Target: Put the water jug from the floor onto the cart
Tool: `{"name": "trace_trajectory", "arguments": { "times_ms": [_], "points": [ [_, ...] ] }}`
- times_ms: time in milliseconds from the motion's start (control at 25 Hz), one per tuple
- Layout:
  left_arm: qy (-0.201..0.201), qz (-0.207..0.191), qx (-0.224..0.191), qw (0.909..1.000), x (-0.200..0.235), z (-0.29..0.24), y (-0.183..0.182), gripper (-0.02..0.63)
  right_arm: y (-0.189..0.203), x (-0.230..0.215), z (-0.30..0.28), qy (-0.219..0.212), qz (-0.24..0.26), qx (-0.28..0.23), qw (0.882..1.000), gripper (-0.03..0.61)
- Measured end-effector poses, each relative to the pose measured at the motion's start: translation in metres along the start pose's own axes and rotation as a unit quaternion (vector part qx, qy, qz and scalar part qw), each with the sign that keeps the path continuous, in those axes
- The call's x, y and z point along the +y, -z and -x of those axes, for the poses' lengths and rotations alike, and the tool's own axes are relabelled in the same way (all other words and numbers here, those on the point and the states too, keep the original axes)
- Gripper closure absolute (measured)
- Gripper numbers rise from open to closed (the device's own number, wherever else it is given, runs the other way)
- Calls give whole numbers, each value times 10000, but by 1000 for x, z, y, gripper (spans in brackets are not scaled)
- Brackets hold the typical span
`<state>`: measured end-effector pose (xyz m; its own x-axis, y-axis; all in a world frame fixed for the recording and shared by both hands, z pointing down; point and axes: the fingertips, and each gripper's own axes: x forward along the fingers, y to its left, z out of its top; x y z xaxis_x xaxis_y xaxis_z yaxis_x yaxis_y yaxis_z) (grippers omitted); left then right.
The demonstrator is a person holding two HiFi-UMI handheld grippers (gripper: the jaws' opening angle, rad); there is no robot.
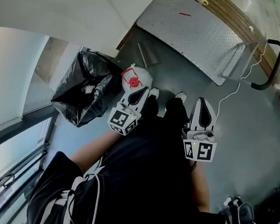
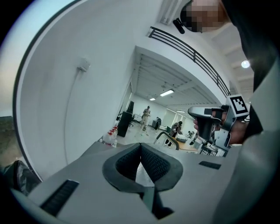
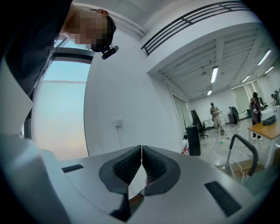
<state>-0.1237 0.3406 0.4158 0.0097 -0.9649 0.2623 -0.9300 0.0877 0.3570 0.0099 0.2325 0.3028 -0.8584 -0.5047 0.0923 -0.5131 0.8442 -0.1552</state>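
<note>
In the head view the water jug (image 1: 134, 78), pale with a red cap, stands on the grey floor beside my feet. My left gripper (image 1: 140, 90) hovers just right of the jug's cap, shut and holding nothing. Its pads meet tip to tip in the left gripper view (image 2: 141, 147). My right gripper (image 1: 201, 101) is further right, level with the left one, also shut and holding nothing (image 3: 141, 150). The cart (image 1: 192, 28), a flat metal platform with a black handle (image 1: 272, 65), lies ahead of both grippers. The jug is hidden in both gripper views.
A black rubbish bag (image 1: 83, 94) sits left of the jug against the white wall. A white cable (image 1: 234, 93) trails from the cart handle over the floor. Wooden boards (image 1: 239, 17) lie behind the cart. Far off, people stand in the hall (image 2: 146, 116).
</note>
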Motion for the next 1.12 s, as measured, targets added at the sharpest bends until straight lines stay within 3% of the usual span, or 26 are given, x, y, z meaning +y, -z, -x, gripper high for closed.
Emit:
{"name": "trace_trajectory", "arguments": {
  "times_ms": [200,320,440,680,760,880,1040,1120],
  "points": [
    [-598,-11,174,9981,48,-3,11,611,-5,-5,-23,-359,99,76,9993,561],
    [-1007,-410,512,9928,80,-4,39,611,-5,-20,-31,-312,196,186,9991,561],
    [-1113,-750,893,9869,106,-3,68,611,2,-29,-41,-297,133,281,9991,561],
    [-1344,-53,1510,9793,158,-5,129,609,24,-2,-62,-595,111,526,9968,561],
    [-1320,-63,1810,9746,178,-11,148,589,29,14,-70,-742,136,601,9953,561],
    [-1078,-248,2299,9669,203,-24,174,506,42,35,-84,-979,192,704,9925,561],
    [-840,-585,2674,9581,231,-33,203,489,64,56,-100,-1178,126,801,9897,561],
    [-694,-933,2851,9514,247,-32,223,486,70,69,-108,-1238,-64,781,9892,561]
  ]
}}
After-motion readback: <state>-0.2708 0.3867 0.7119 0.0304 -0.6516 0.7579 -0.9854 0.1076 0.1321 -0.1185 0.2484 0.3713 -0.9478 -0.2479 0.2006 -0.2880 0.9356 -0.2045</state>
